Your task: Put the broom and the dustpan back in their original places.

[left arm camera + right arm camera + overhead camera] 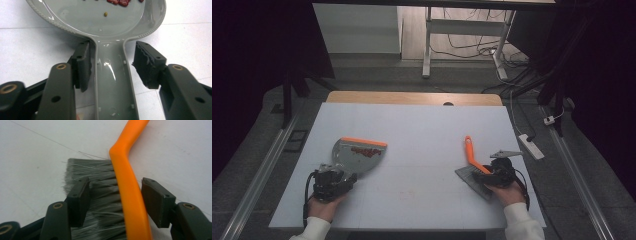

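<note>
Both tongs apart — left tongs [112, 67] astride dustpan [357, 152] handle, right tongs [115, 202] astride brush [473, 162], bare table [427, 125] between.

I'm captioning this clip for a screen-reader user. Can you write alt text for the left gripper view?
The left gripper has its two black jaws open on either side of the handle of a grey dustpan lying on a white table, the pads not pressing on it. Red bits and one small brownish bit lie in the pan.
</note>
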`<act>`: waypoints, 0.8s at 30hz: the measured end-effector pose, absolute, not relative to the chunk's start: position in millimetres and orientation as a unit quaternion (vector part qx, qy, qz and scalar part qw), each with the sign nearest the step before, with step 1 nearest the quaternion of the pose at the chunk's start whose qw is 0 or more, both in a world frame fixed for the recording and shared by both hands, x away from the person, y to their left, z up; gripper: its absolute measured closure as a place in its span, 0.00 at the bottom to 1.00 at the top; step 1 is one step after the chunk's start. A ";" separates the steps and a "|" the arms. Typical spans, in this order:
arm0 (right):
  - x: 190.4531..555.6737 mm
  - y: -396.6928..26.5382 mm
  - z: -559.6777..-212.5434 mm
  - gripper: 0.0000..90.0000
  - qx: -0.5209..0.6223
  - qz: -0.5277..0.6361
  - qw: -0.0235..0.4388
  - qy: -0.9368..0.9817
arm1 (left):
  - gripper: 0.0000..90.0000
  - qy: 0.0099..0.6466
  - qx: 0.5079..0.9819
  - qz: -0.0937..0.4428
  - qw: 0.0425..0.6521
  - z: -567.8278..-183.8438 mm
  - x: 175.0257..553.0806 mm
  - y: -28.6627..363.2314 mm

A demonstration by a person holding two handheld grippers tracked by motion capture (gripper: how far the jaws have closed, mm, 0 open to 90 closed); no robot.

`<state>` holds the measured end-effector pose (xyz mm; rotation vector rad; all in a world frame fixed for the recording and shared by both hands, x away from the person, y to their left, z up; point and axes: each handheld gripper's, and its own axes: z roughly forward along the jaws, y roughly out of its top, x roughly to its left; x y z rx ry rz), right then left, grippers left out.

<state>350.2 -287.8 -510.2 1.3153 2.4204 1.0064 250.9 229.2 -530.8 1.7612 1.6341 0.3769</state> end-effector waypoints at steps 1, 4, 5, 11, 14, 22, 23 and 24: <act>350.0 -287.5 -510.2 0.45 0.447 0.338 0.112 0.821 | 0.52 0.628 0.681 0.147 0.347 -529.6 249.8 228.7; 348.9 -288.7 -508.3 0.46 0.448 0.340 0.115 0.819 | 0.48 0.618 0.690 0.155 0.345 -525.8 245.7 227.5; 348.7 -289.1 -508.0 0.46 0.448 0.340 0.117 0.818 | 0.48 0.615 0.692 0.157 0.344 -524.7 244.4 227.6; 345.9 -291.6 -503.6 0.46 0.446 0.352 0.136 0.812 | 0.46 0.608 0.695 0.160 0.348 -518.7 236.6 232.8; 342.7 -292.7 -500.3 0.47 0.443 0.363 0.140 0.807 | 0.46 0.596 0.704 0.177 0.344 -512.7 231.4 230.5; 334.5 -286.7 -492.5 0.48 0.410 0.376 0.147 0.818 | 0.48 0.547 0.736 0.198 0.347 -503.1 228.1 224.9; 333.2 -285.1 -491.7 0.48 0.404 0.378 0.148 0.820 | 0.48 0.538 0.741 0.197 0.350 -502.5 228.9 224.7; 331.8 -283.4 -490.9 0.48 0.398 0.381 0.147 0.821 | 0.48 0.530 0.746 0.194 0.355 -502.1 229.8 224.5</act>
